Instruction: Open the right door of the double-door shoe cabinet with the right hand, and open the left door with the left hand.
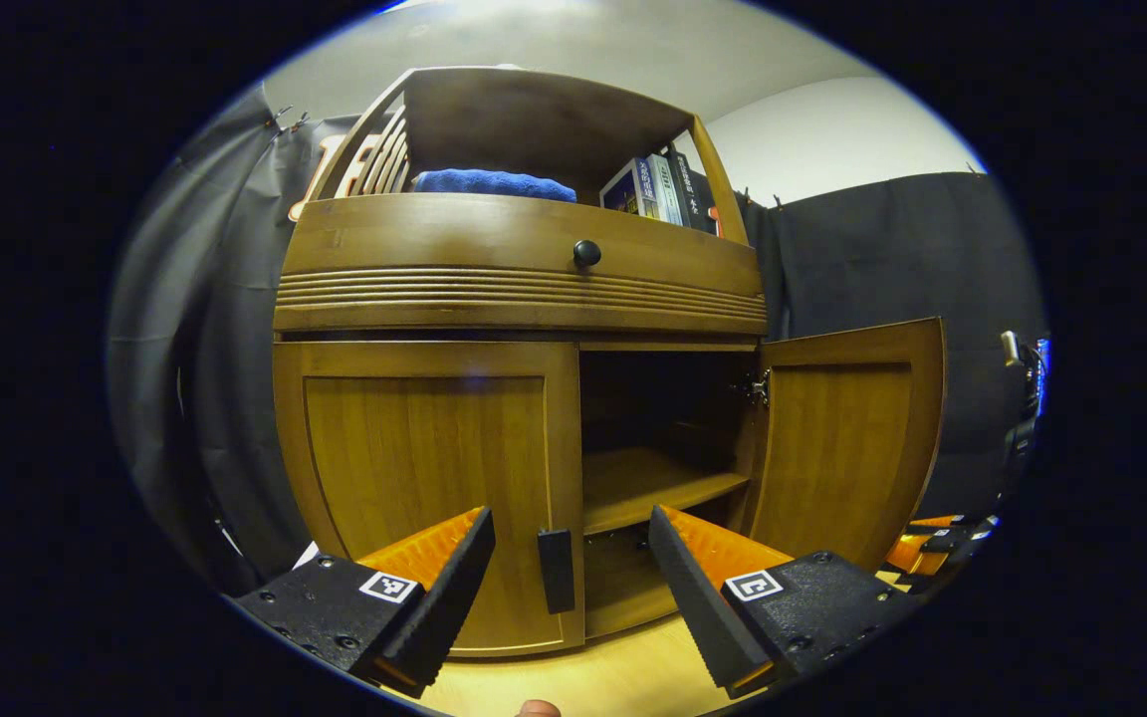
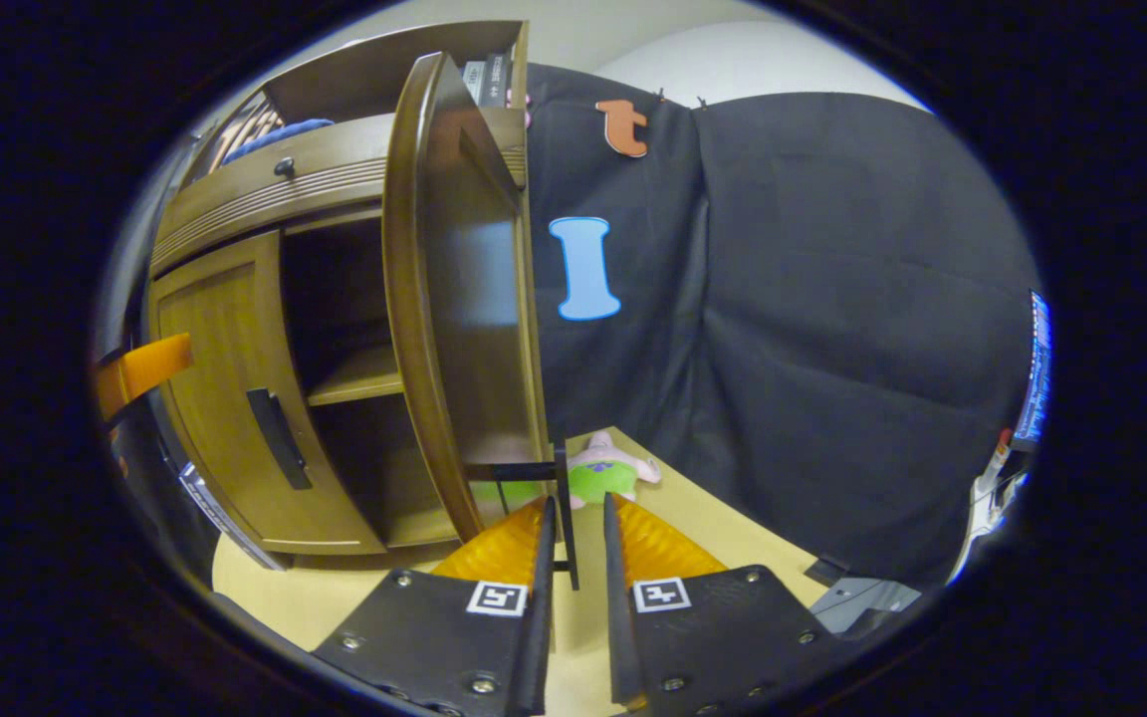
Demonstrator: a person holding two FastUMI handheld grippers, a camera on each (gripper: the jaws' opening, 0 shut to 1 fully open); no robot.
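1. The right gripper (image 2: pixel 573 538) has its jaws nearly together, pinching the thin black handle (image 2: pixel 564 518) of the right door (image 2: pixel 454 299); holding it this way keeps the door swung wide open.
2. The left gripper (image 1: pixel 569 558) has its jaws spread, lined up on either side of the black handle (image 1: pixel 555 570) of the left door (image 1: pixel 429 468), which is closed; it looks ready to close in, not yet touching.
3. Inside the shoe cabinet (image 1: pixel 524 269) a bare shelf (image 1: pixel 653 483) shows.
4. A plush toy (image 2: pixel 605 476) lies on the floor beyond the right door, clear of the left door's swing.
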